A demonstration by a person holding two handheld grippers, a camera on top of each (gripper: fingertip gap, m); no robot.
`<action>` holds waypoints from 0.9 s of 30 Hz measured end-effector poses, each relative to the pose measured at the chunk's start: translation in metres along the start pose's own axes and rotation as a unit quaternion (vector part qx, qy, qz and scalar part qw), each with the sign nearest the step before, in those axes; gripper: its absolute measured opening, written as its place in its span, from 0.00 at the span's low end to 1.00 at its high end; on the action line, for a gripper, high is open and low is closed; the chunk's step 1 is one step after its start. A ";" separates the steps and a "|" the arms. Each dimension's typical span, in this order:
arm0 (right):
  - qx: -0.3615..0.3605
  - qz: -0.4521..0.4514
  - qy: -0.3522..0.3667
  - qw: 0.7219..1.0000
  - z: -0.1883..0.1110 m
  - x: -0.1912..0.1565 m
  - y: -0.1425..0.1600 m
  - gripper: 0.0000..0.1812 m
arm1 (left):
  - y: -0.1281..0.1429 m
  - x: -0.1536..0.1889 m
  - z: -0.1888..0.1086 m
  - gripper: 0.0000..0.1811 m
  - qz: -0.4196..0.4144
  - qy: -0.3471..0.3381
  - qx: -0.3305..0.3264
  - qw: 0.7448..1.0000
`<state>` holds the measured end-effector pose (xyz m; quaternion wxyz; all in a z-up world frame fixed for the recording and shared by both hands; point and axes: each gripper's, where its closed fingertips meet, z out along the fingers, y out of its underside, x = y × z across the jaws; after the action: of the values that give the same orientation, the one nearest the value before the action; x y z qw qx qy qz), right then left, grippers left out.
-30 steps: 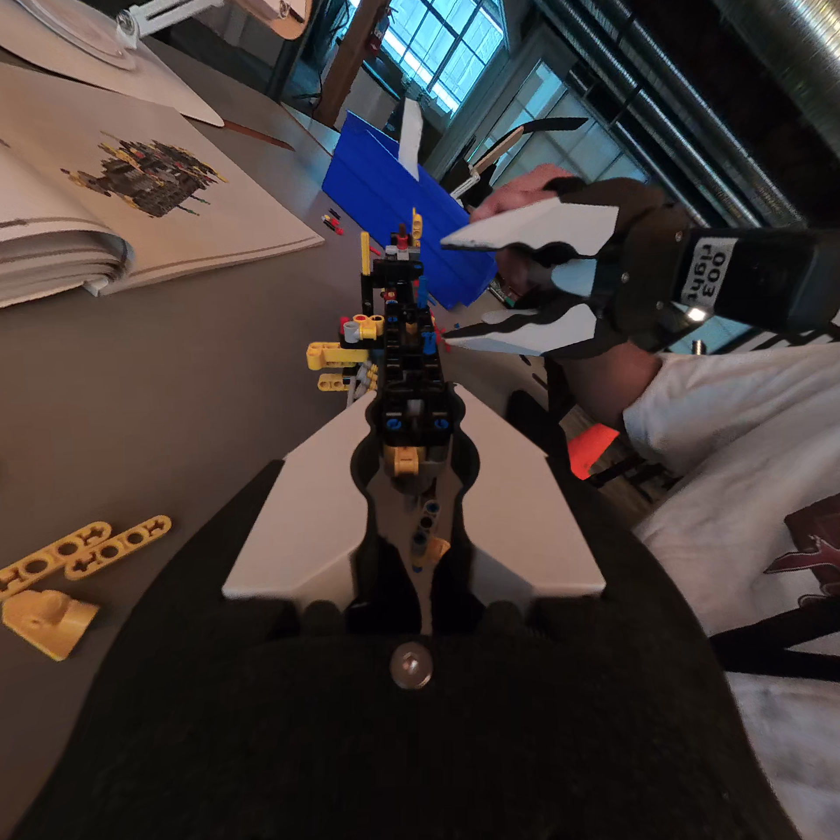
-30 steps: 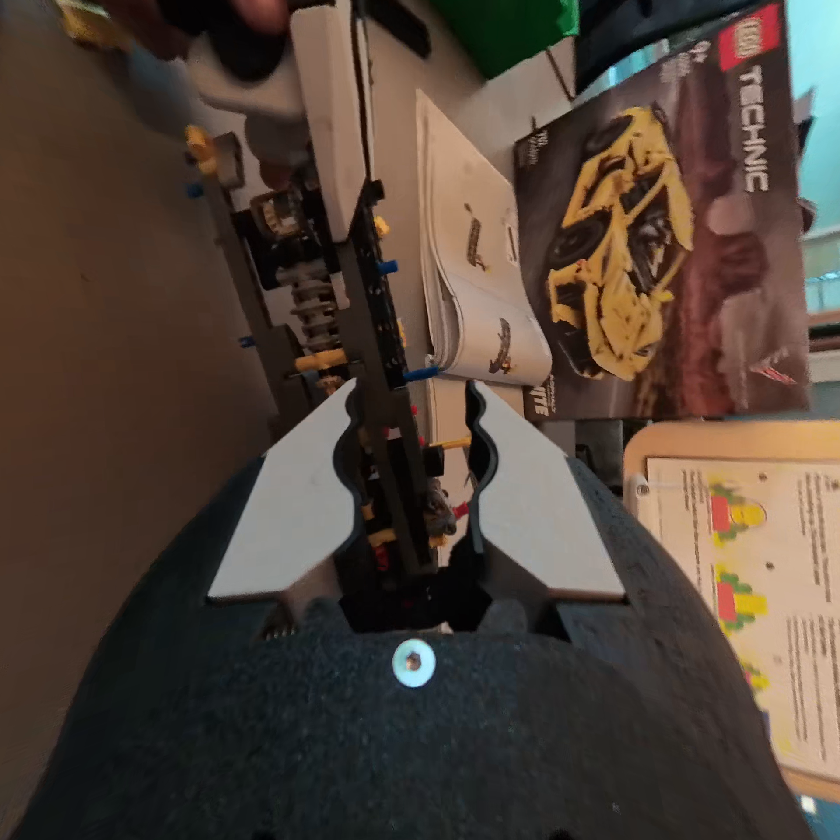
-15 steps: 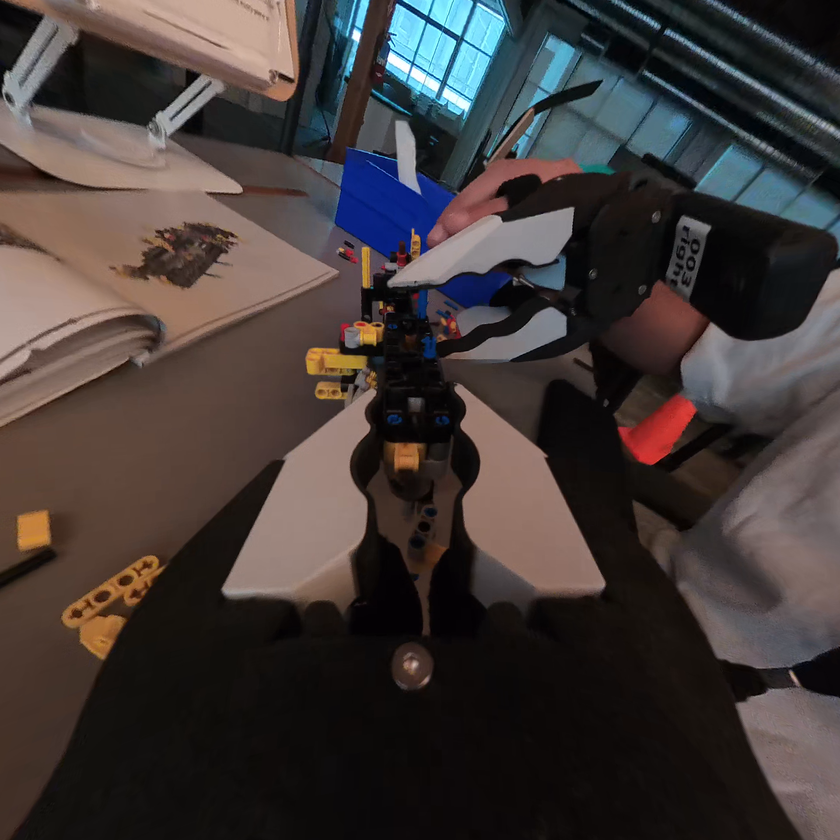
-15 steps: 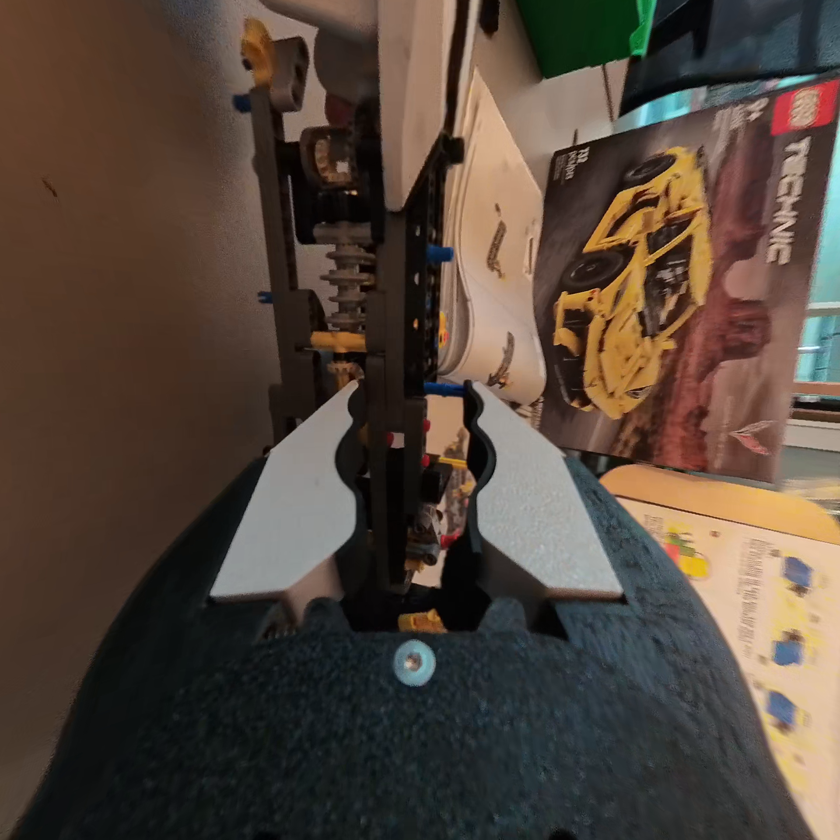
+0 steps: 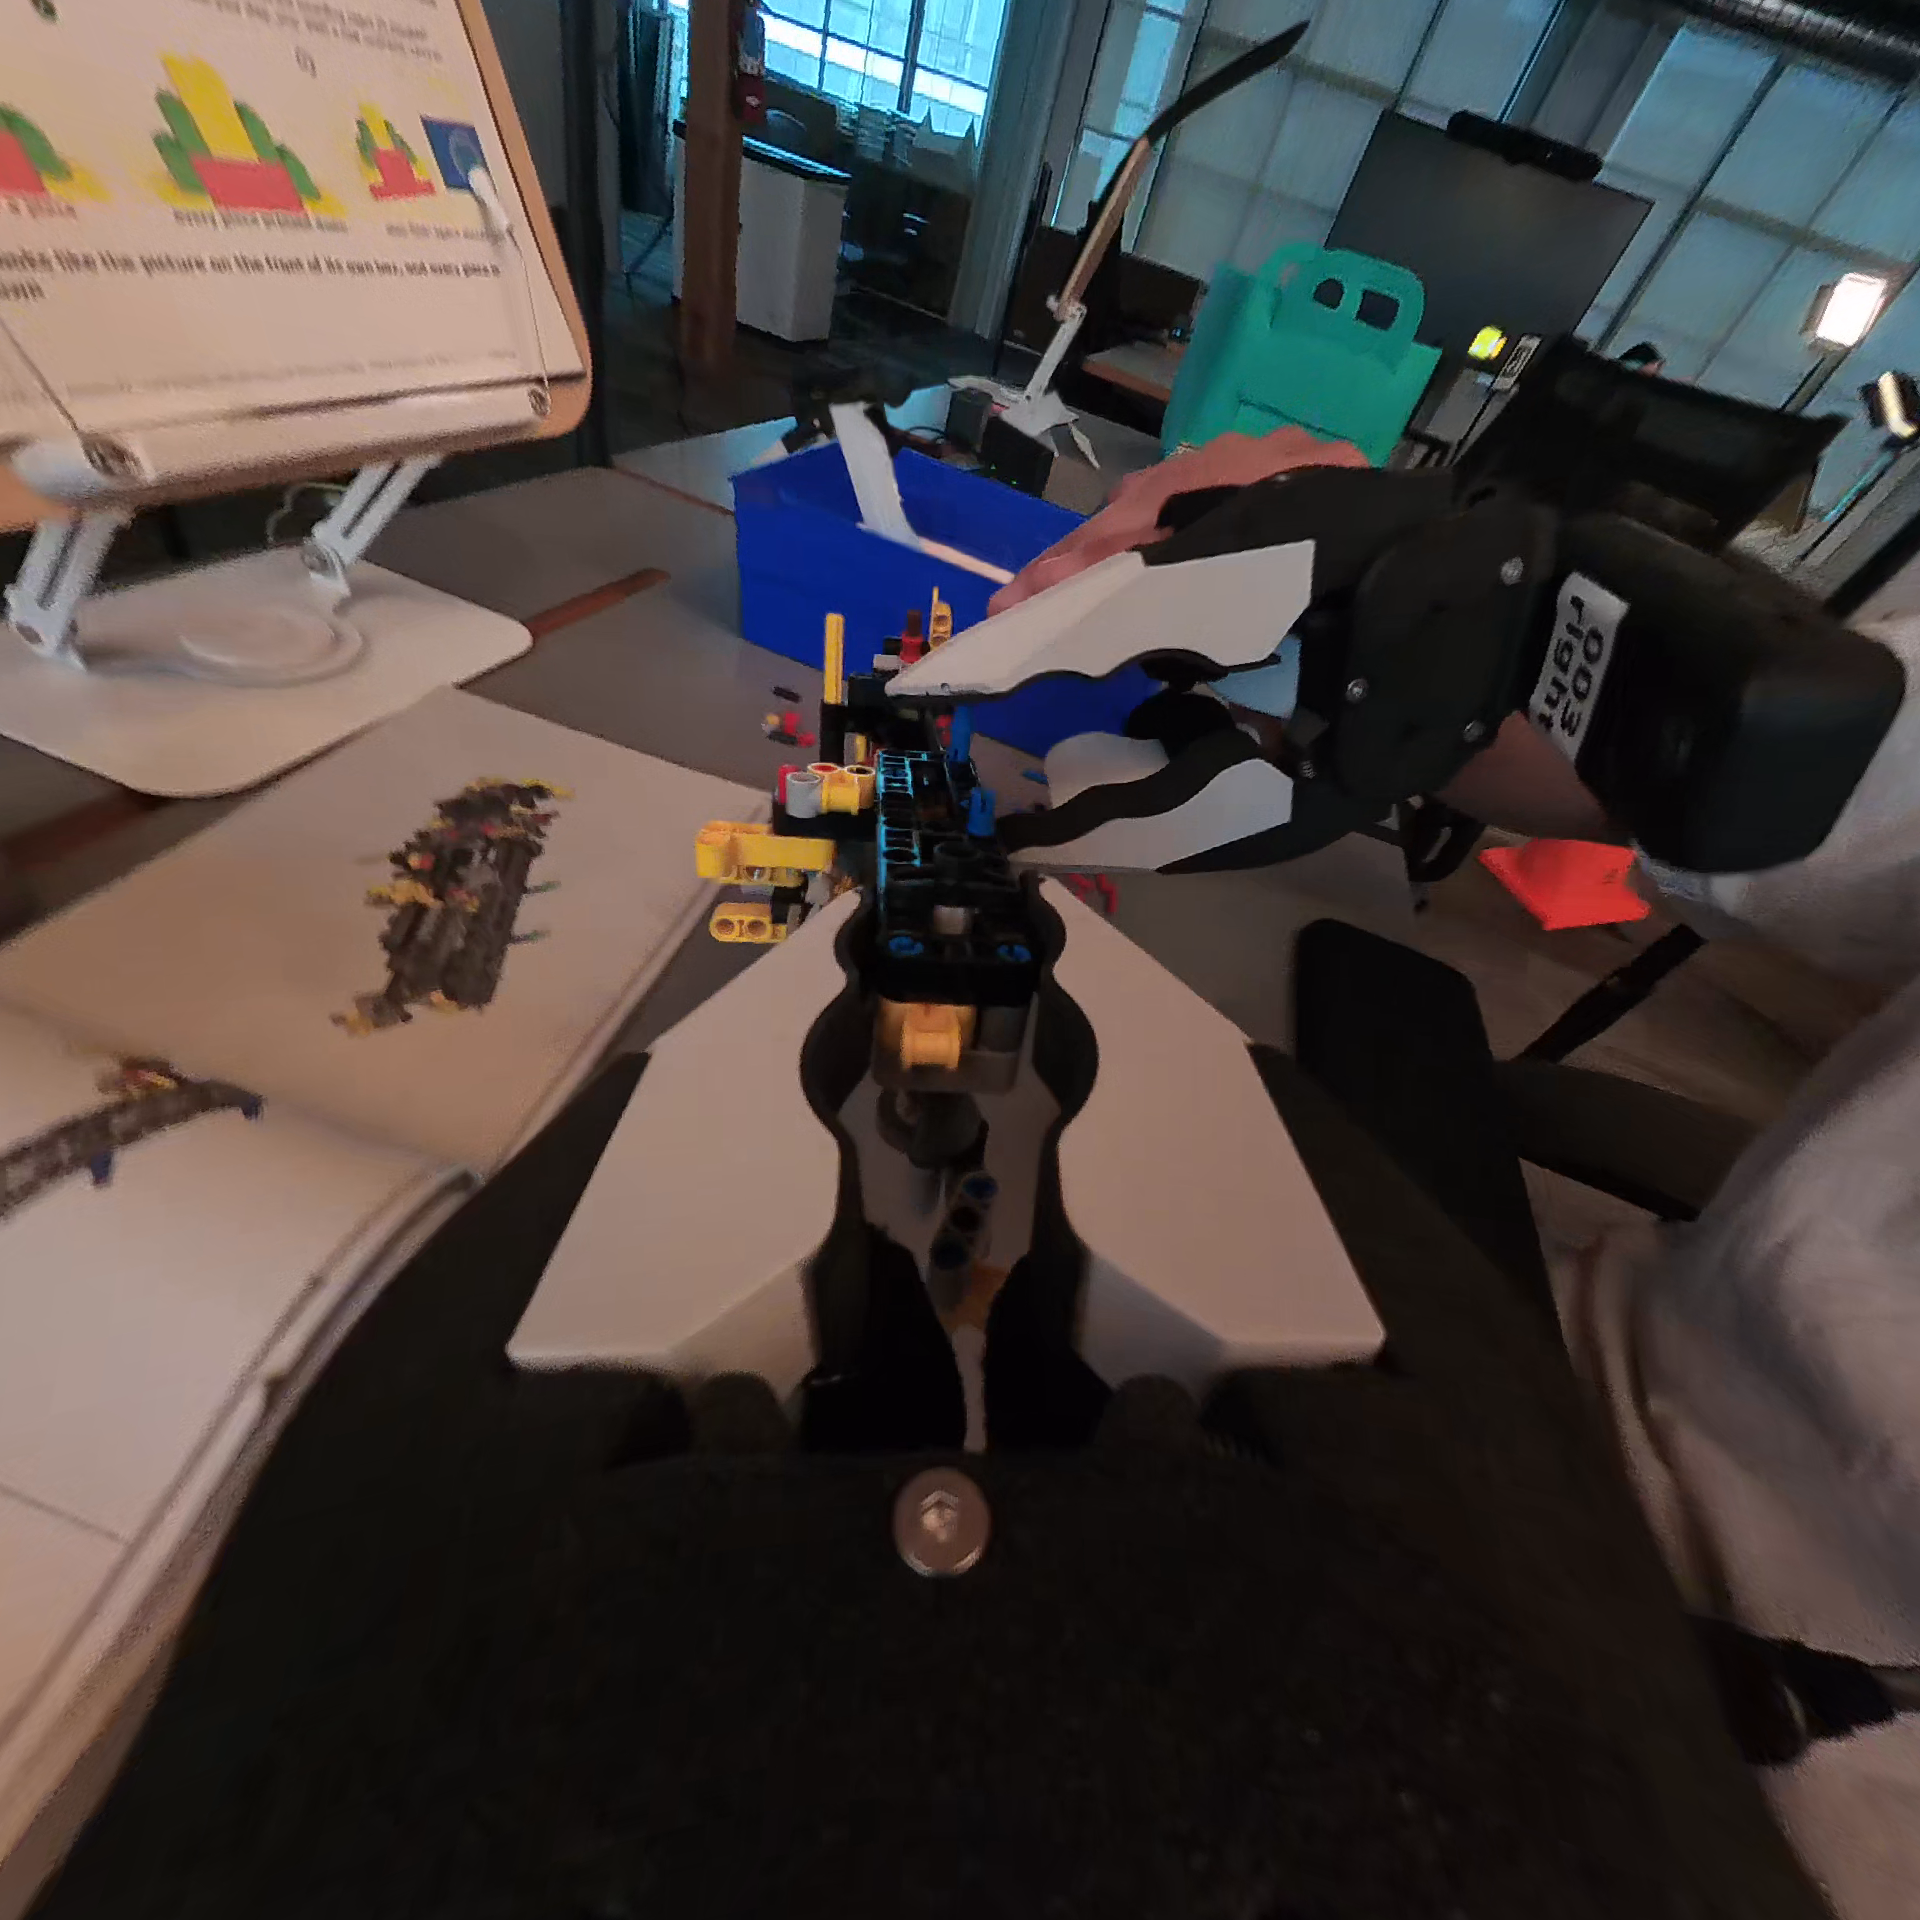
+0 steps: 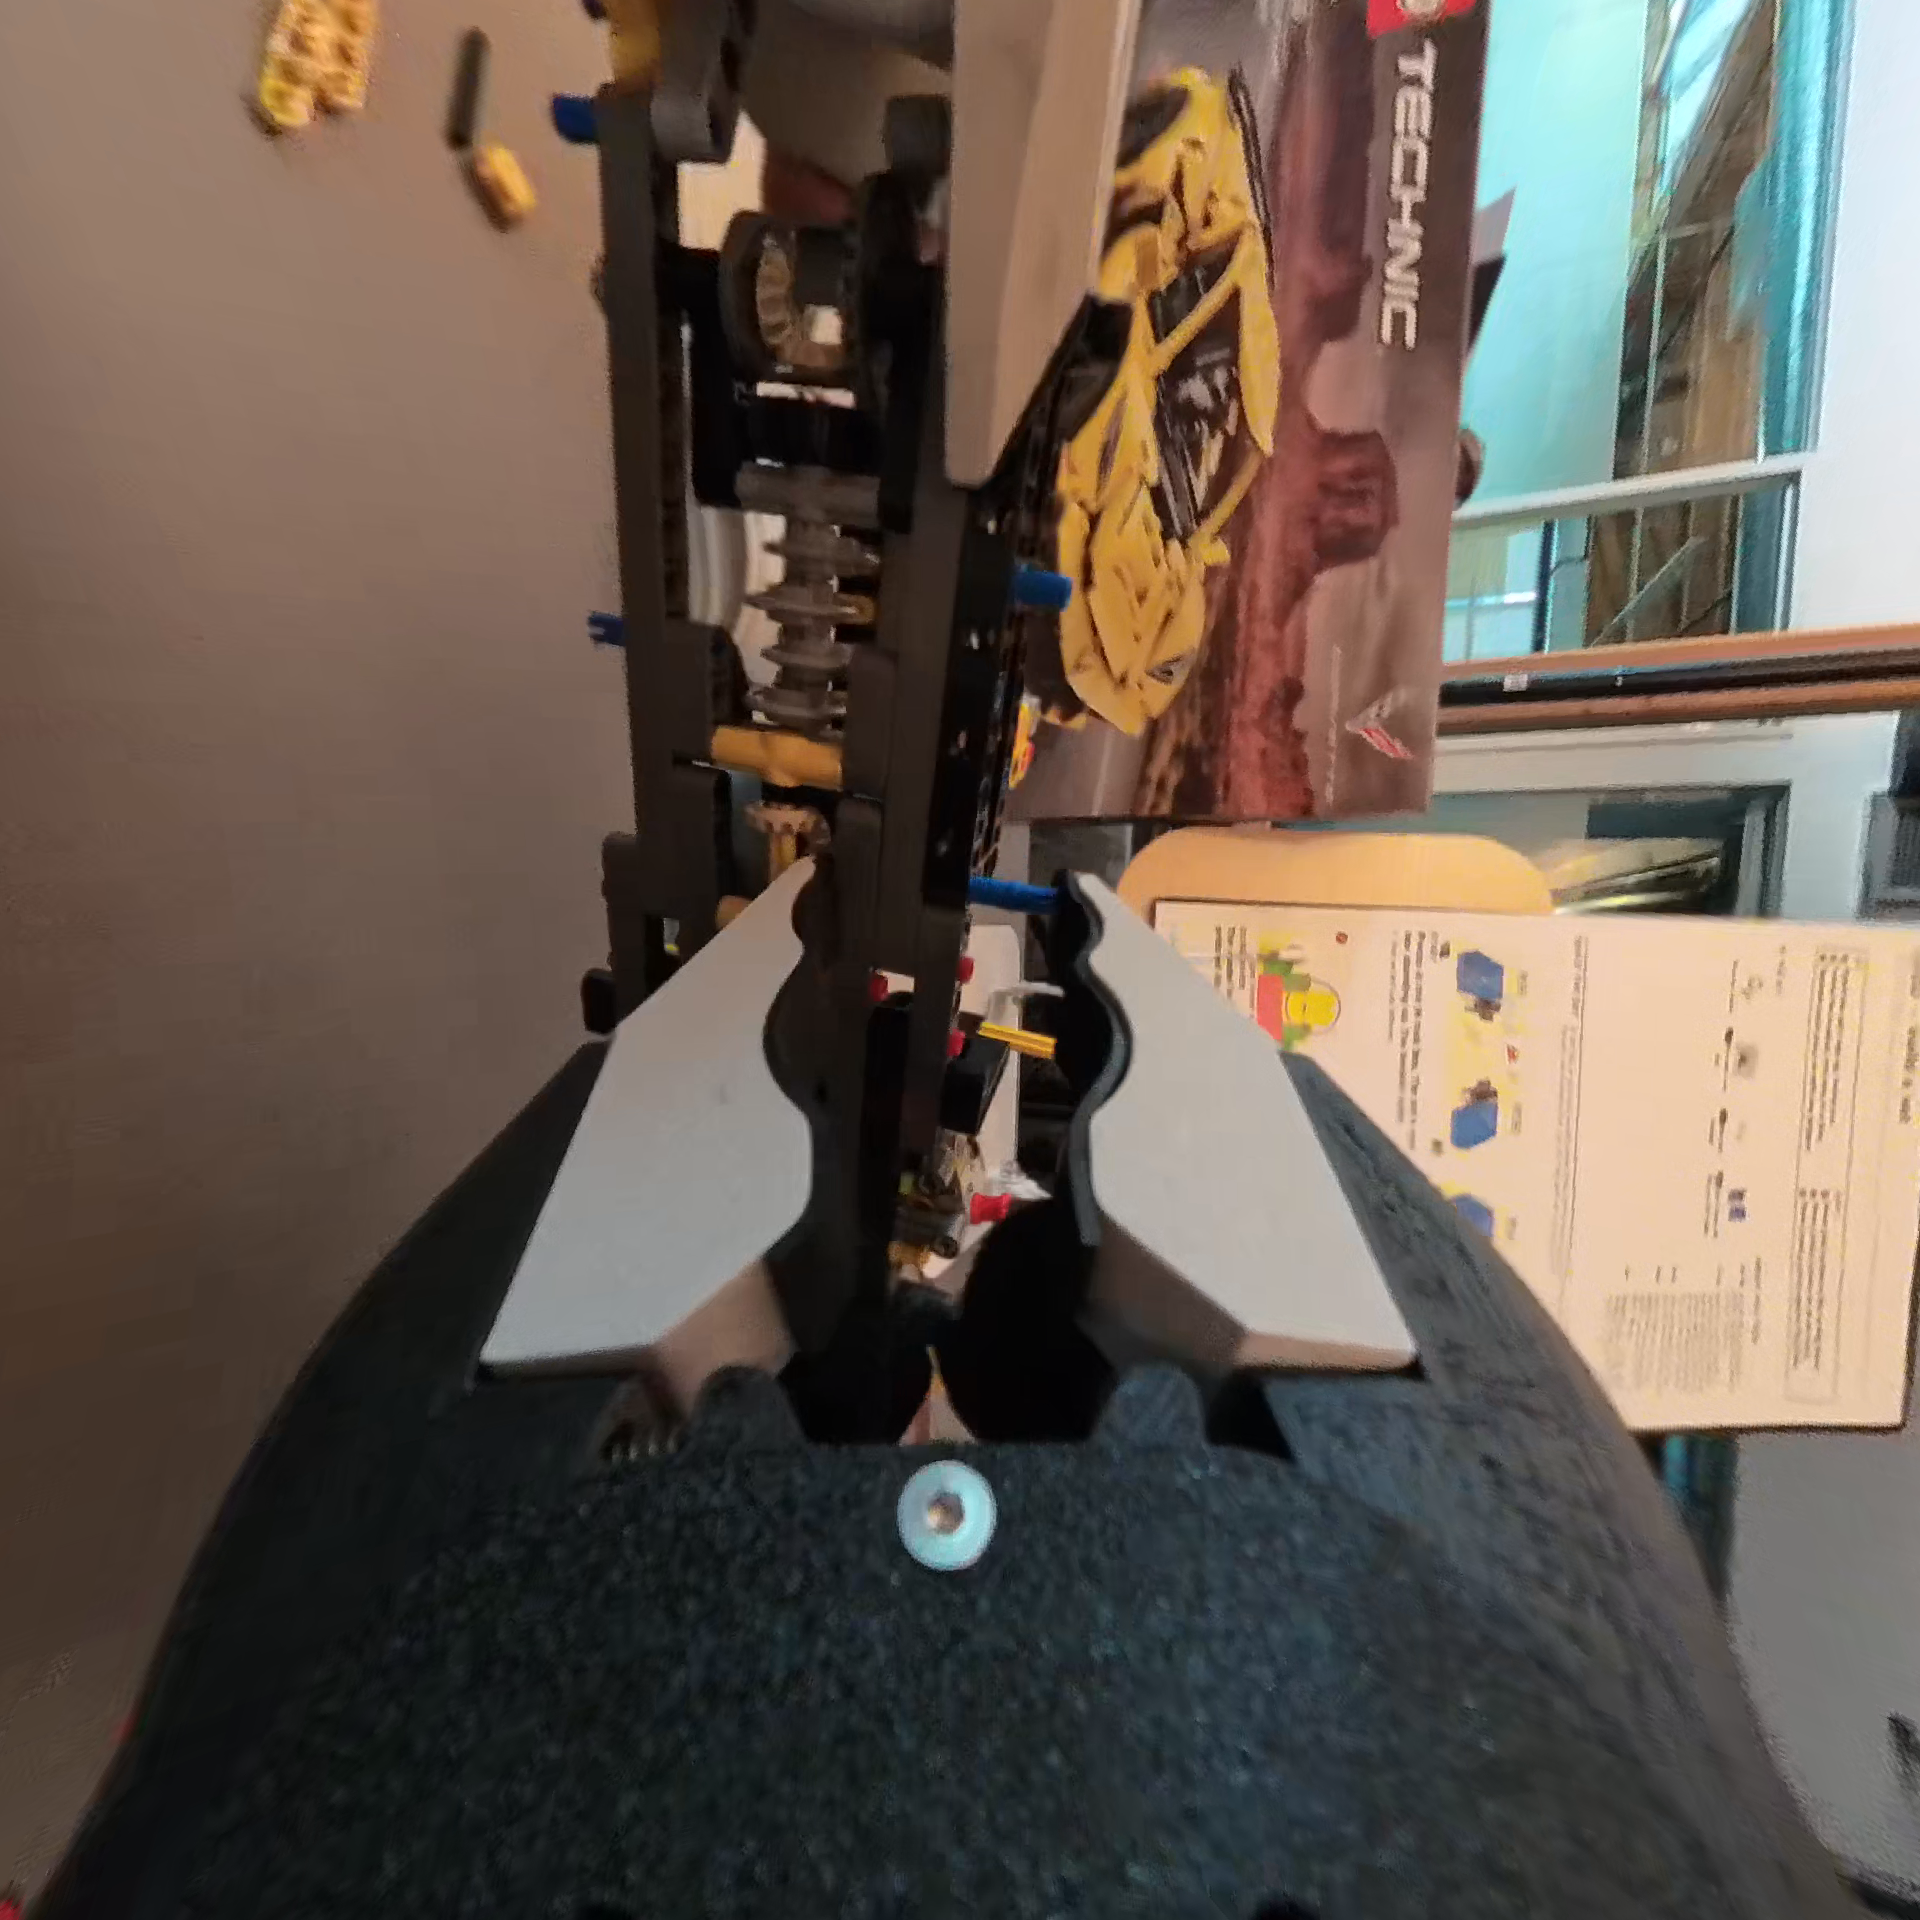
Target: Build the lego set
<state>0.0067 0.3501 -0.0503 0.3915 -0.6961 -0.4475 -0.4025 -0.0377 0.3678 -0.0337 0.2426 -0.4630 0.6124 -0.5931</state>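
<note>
Grey table (image 5: 1226, 935), manual (image 5: 416, 935) open left. Left gripper (image 5: 945, 925) clamps near end of half-built chassis (image 5: 935, 862); right gripper (image 5: 956, 758) jaws apart, straddling far end. Bodywork, loose yellow pieces (image 6: 312, 52) remain.

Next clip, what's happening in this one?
A person is building a long black Lego frame with blue pins and yellow parts, using two handheld claws. The left claw is clamped on one end. The right claw straddles the other end with its jaws apart, not gripping. An open white instruction booklet lies beside it on the grey table, with a blue plastic bin behind.
</note>
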 end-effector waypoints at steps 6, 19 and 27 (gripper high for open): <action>0.054 0.172 0.023 0.983 -0.001 0.034 0.017 0.22 | -0.049 -0.007 0.018 0.16 0.011 -0.009 0.039 0.999; 0.096 0.372 0.036 0.923 0.009 0.046 0.027 0.22 | -0.070 -0.038 -0.038 0.31 0.005 -0.036 0.164 0.986; 0.129 0.490 0.004 0.862 0.018 0.038 0.019 0.22 | -0.011 -0.031 0.013 0.37 0.016 -0.014 0.121 0.992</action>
<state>0.0388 0.3724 -0.0255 0.6267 -0.7670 -0.0951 -0.1000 -0.0092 0.3891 -0.0333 0.3147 -0.4290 0.5397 -0.6524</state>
